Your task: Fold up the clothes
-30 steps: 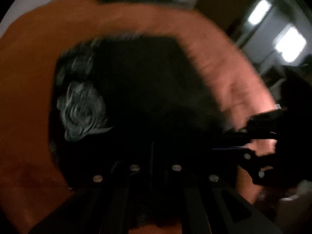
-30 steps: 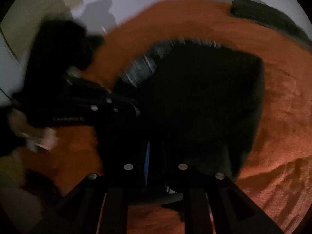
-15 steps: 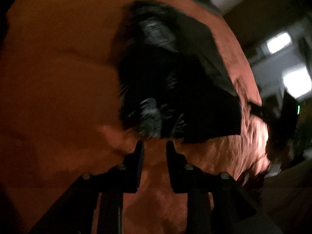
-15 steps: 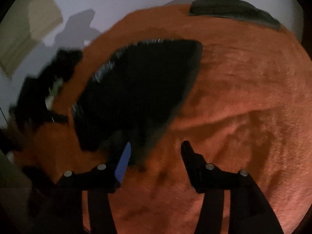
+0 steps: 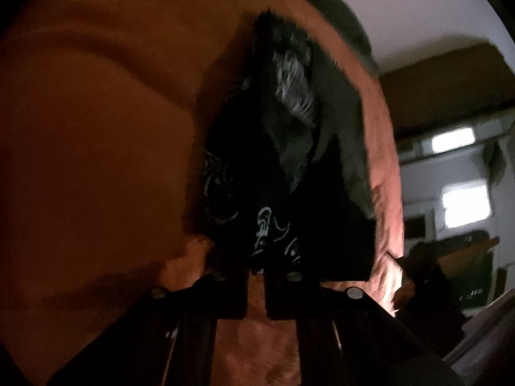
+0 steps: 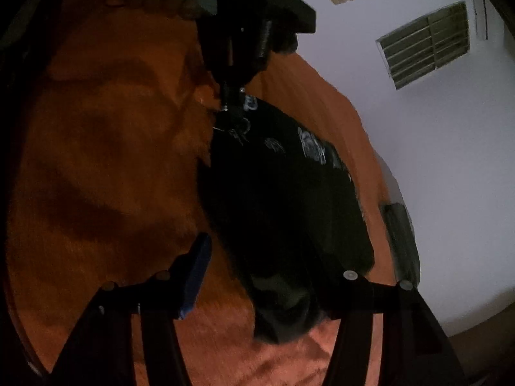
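While both tools flank it, the black printed garment (image 5: 283, 173) lies bunched flat on the orange blanket (image 5: 96, 128)
Left tool (image 5: 256, 284) nearly together at its printed edge, apparently gripping nothing; right tool (image 6: 273, 276) spread wide around the opposite end, probably lining up a fold

The black garment's (image 6: 283, 212) folds (dim, blurred) cannot be made out.
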The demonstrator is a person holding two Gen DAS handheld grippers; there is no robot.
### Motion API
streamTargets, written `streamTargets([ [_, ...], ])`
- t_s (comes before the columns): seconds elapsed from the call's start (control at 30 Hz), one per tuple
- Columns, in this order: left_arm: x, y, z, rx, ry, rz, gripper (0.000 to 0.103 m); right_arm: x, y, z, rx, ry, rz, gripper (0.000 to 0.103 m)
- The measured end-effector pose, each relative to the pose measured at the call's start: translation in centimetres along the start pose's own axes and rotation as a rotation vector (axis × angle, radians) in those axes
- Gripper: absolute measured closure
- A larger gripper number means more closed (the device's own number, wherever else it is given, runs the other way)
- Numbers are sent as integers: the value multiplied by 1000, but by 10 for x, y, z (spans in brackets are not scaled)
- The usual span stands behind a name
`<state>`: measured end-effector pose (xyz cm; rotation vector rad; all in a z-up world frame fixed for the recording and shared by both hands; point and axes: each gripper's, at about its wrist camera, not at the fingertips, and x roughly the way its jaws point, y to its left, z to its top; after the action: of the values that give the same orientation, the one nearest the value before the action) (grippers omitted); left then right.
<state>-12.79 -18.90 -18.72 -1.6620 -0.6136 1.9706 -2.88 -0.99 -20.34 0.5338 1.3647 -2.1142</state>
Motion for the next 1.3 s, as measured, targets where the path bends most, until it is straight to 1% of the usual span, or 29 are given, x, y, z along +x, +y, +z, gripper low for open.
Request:
streamTargets([
  [0.07, -3, 4, -3, -3, 8, 29, 96, 6, -7, 3, 70, 13, 19, 47],
  [0.13, -5, 8, -6, -6, 15, 58, 93, 14, -13, 5, 122, 37, 37, 47],
  [0.17, -7, 9, -7, -14, 24, 70, 92, 18, -14, 4, 131, 55, 44, 49],
  [0.2, -11, 8, -10, -20, 26, 81, 89, 21, -16, 3, 139, 63, 48, 54],
  [0.27, -26, -2, -15, 17, -10, 93, 87, 24, -22, 1, 155, 73, 55, 60],
  [0.3, -29, -5, -17, 18, -15, 82, 85, 26, -26, -1, 177, 76, 62, 61],
  [0.37, -25, -3, -21, -13, 0, 32, 78, 26, -34, -6, 221, 79, 74, 61],
  [0.4, -23, -2, -23, -28, 7, 7, 67, 25, -38, -7, 246, 77, 82, 61],
  [0.43, -22, -1, -24, -43, 15, -18, 61, 23, -41, -11, 276, 80, 75, 61],
  [0.53, -16, 1, -30, -90, 37, -93, 60, 20, -50, -23, 363, 96, 40, 61],
  [0.63, -11, 4, -35, -136, 60, -168, 60, 20, -55, -21, 411, 80, -17, 61],
  [0.83, 0, 9, -46, -228, 105, -318, 59, 18, -42, -9, 349, 45, -2, 61],
  [0.9, 3, 15, -48, -260, 109, -343, 59, 15, -41, -10, 341, 39, -8, 61],
  [1.0, 8, 26, -50, -308, 111, -368, 59, 13, -44, -21, 341, 60, -15, 61],
  [1.07, 11, 33, -51, -340, 112, -385, 61, 17, -46, -31, 342, 92, -13, 61],
  [1.1, 19, 27, -51, -355, 97, -387, 70, 19, -47, -36, 340, 107, -18, 61],
  [1.13, 22, 22, -51, -362, 68, -381, 98, 22, -50, -38, 340, 118, -25, 61],
  [1.2, 13, 19, -46, -340, 12, -361, 99, 28, -56, -43, 344, 138, -39, 61],
  [1.3, 4, 9, -41, -243, -40, -275, 99, 36, -61, -50, 350, 174, -42, 62],
])
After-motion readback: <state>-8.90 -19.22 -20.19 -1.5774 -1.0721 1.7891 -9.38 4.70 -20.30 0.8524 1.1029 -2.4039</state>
